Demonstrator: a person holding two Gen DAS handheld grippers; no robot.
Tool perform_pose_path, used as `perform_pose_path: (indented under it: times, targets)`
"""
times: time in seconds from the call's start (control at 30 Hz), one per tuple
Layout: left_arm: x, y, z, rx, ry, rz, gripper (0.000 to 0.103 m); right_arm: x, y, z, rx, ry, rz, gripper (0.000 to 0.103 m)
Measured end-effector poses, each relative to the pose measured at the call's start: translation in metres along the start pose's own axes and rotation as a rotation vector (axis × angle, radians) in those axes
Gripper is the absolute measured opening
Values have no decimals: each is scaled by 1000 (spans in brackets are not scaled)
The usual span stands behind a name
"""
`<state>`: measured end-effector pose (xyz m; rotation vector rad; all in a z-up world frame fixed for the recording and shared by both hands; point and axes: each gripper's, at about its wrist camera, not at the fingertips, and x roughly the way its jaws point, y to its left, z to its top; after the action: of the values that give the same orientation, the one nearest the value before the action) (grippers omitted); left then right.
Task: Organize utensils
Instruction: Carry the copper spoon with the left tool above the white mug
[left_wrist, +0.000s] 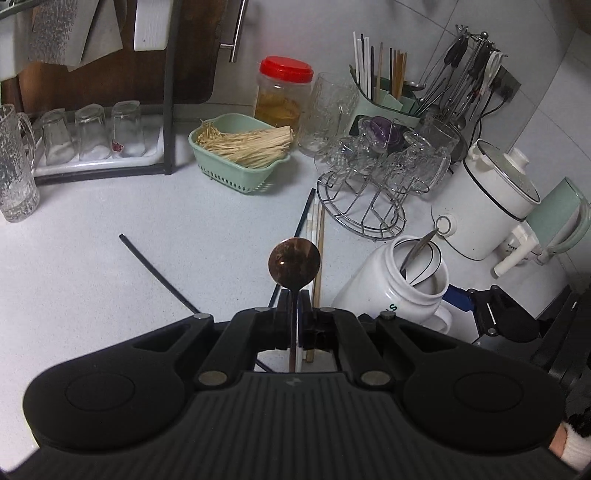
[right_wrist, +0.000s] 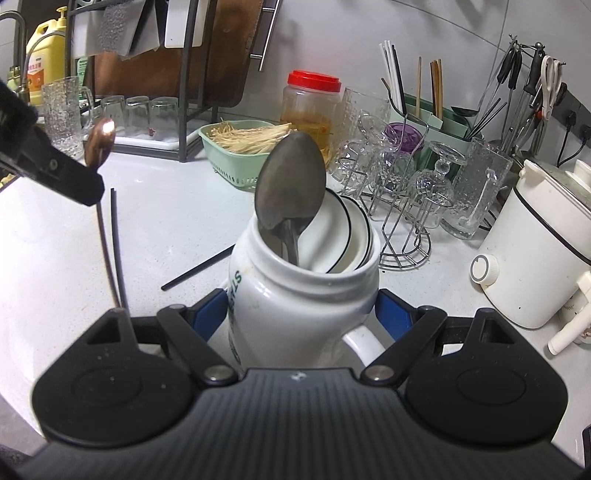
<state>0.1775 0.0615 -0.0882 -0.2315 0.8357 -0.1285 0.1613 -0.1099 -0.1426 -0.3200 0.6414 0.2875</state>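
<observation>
Left gripper (left_wrist: 294, 295) clamped on thin handle of copper-coloured round-bowled spoon (left_wrist: 294, 263), raised over bare white countertop (left_wrist: 92, 258). Right gripper (right_wrist: 301, 314) pressed against both sides of white ceramic mug (right_wrist: 295, 306) near counter's front, holding grey metal spoon (right_wrist: 290, 184) and white black-rimmed spoons (right_wrist: 343, 236). Loose chopsticks (left_wrist: 317, 236) partly hidden behind left fingers (left_wrist: 282, 302); mug lettering cut off.

Right gripper (right_wrist: 301, 306) is clamped around a white mug (right_wrist: 295, 306) on the counter (right_wrist: 177, 229), with a steel spoon (right_wrist: 290, 184) and white spoons inside. Far left, the left gripper (right_wrist: 79, 188) pinches a copper spoon (right_wrist: 99, 142).
</observation>
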Motion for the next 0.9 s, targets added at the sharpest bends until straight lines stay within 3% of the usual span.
perform_pose_path:
  times: [0.33, 0.83, 0.9]
  targets:
    - [-23, -12, 33, -4, -12, -62, 3, 0, 2, 0, 11, 0, -11, 89]
    - [-57, -55, 75, 63, -83, -189, 3, 0, 1, 0, 0, -5, -10, 89]
    - [-58, -63, 78, 98, -84, -177, 3, 0, 1, 0, 0, -7, -9, 89]
